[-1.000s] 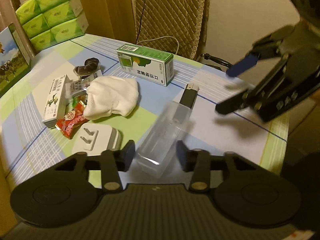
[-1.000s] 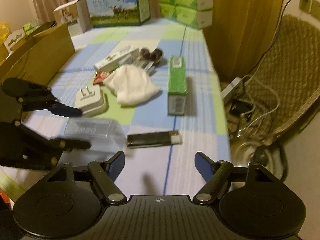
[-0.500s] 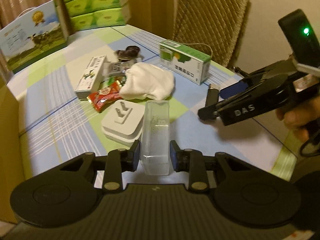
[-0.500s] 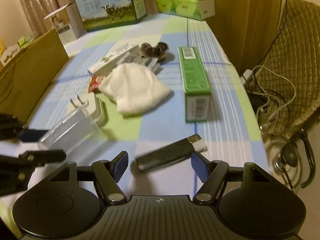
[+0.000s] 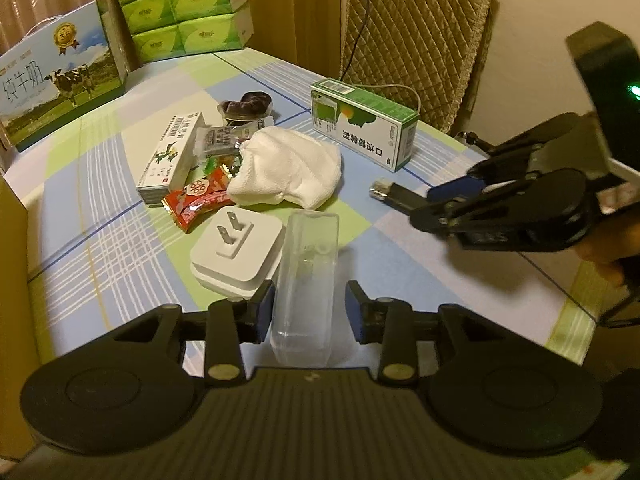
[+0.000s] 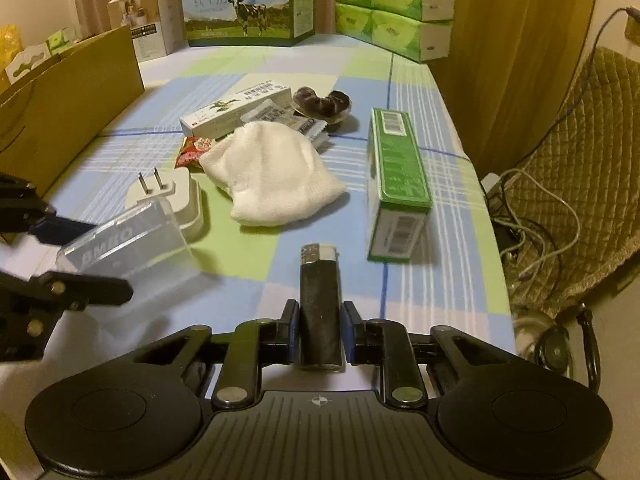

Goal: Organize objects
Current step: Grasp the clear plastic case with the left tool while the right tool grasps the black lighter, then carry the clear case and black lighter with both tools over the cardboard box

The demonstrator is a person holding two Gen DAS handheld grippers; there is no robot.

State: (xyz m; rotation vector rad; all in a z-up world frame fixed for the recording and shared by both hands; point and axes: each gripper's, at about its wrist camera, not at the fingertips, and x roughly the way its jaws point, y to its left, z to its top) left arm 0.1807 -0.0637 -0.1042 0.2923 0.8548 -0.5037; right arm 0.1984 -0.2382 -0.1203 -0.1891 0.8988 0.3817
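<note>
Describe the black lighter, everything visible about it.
The lighter is a slim, dark, slightly see-through body with a silver metal hood and a white tab at its far end. It looks like plastic with a metal top. It lies flat on the checked tablecloth, pointing away from the right gripper, whose jaws have just closed on its near end. The green box sits apart to its right, the white cloth beyond it.

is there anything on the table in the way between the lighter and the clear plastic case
Nothing visible. Bare tablecloth separates the lighter, between the right hand-held gripper's just-closed jaws, from the clear plastic case in the left hand-held gripper. The white charger sits behind the case.
</note>
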